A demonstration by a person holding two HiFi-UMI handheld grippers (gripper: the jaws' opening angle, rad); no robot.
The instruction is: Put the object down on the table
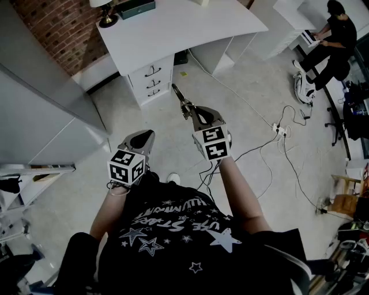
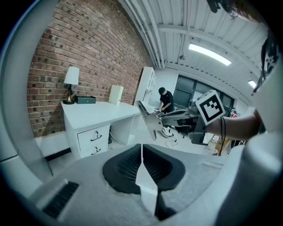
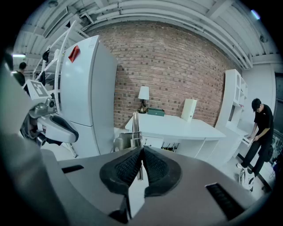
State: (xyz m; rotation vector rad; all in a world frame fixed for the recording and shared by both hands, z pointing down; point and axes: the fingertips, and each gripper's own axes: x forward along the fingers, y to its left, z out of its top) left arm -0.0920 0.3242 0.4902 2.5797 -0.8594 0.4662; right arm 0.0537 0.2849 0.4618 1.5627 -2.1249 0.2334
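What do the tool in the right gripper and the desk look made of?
The tool: metal, probably steel; a flat grey blade with a dull sheen, clamped in the right gripper. The desk: white painted wood or laminate, cannot tell which; smooth, even, matte top, with dark drawer pulls.

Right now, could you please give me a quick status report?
Left gripper shut, empty. Right gripper shut on metal utensil, over the floor. White desk ahead; lamp, green box on its far edge.
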